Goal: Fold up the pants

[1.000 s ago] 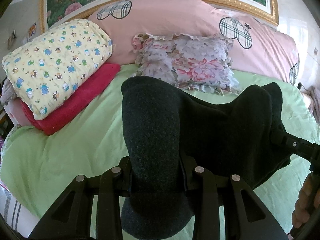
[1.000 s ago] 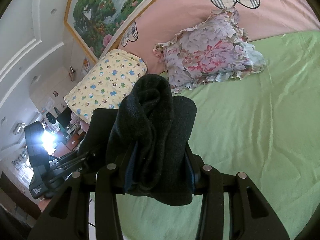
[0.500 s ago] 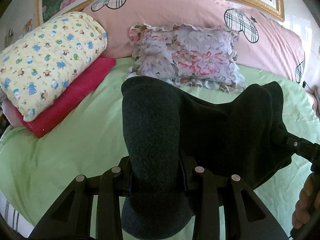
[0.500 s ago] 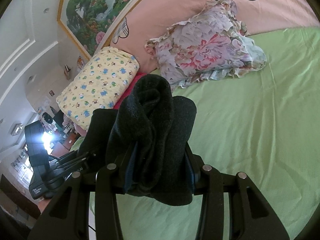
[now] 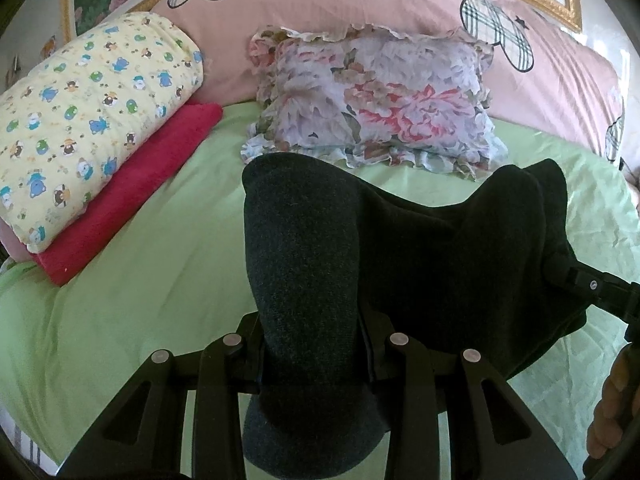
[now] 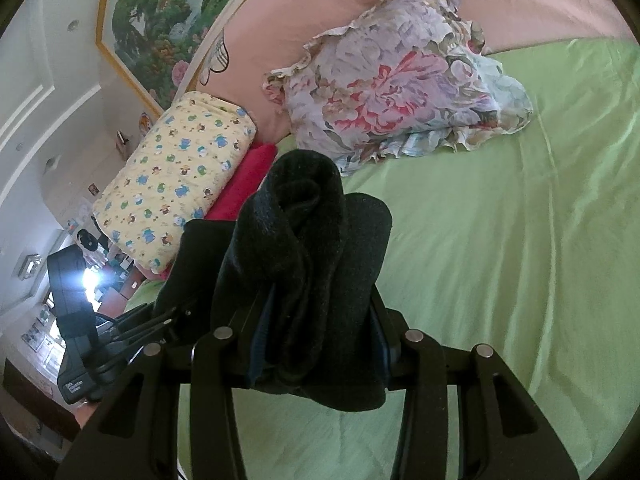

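Note:
The dark grey pants (image 5: 420, 240) hang folded between my two grippers above the green bed sheet (image 5: 140, 280). My left gripper (image 5: 312, 344) is shut on one bunched end of the pants, which fills the space between the fingers. My right gripper (image 6: 316, 340) is shut on the other end of the pants (image 6: 304, 240), several layers thick. In the left wrist view the right gripper (image 5: 592, 292) shows at the right edge with the cloth stretched to it. In the right wrist view the left gripper (image 6: 120, 332) shows at the lower left.
A floral pillow (image 5: 372, 100) lies at the head of the bed against a long pink bolster (image 5: 320, 4). A yellow printed quilt (image 5: 88, 112) is stacked on a red blanket (image 5: 132, 192) at the left. The green sheet (image 6: 500, 240) spreads to the right.
Both grippers have carried the pants forward and lower towards the pillows, which appear larger and closer. The grip on the pants is unchanged.

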`<state>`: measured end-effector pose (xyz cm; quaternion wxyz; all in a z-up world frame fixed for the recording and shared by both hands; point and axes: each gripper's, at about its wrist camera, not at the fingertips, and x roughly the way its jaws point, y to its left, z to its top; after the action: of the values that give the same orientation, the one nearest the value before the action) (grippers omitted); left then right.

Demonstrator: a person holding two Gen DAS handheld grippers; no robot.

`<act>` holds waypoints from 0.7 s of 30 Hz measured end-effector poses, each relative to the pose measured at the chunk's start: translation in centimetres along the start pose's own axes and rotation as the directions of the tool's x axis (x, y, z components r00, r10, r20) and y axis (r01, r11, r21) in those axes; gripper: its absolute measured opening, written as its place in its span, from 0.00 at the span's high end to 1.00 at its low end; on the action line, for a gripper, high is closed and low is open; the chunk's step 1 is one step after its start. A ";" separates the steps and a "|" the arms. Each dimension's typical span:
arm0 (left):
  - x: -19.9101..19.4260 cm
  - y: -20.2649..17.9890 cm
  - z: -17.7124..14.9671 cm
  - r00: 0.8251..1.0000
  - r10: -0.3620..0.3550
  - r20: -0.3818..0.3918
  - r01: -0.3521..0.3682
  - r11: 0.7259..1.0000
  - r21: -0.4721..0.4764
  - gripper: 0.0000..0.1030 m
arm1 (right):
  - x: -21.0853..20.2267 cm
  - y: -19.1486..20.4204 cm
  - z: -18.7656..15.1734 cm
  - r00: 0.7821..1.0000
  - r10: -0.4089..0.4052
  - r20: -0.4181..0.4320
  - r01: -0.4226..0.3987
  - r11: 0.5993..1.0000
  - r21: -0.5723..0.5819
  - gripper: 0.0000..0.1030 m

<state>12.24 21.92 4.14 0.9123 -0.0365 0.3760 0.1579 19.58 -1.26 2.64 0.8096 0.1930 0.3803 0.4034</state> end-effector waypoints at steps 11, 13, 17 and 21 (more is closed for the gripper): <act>1.8 -0.5 0.6 1.000 0.025 -0.006 -0.025 1.000 0.006 0.67 | 1.7 -1.5 0.8 1.000 0.004 -0.014 -0.003 1.000 0.016 0.57; 1.9 -0.4 0.6 1.000 0.026 -0.006 -0.026 1.000 0.004 0.67 | 1.9 -1.6 0.9 1.000 0.004 -0.018 -0.004 1.000 0.017 0.57; 2.5 -0.3 0.7 0.999 0.033 -0.006 -0.033 0.999 0.005 0.67 | 2.3 -1.7 1.1 1.000 0.003 -0.020 -0.003 1.000 0.015 0.57; 3.0 -0.2 0.8 0.999 0.035 -0.011 -0.035 0.999 0.003 0.67 | 2.8 -1.8 1.2 1.000 0.003 -0.026 -0.003 1.000 0.016 0.57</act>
<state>14.85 22.71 2.63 0.9073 -0.0297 0.3820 0.1731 22.46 -0.12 1.04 0.8024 0.1948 0.3937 0.4040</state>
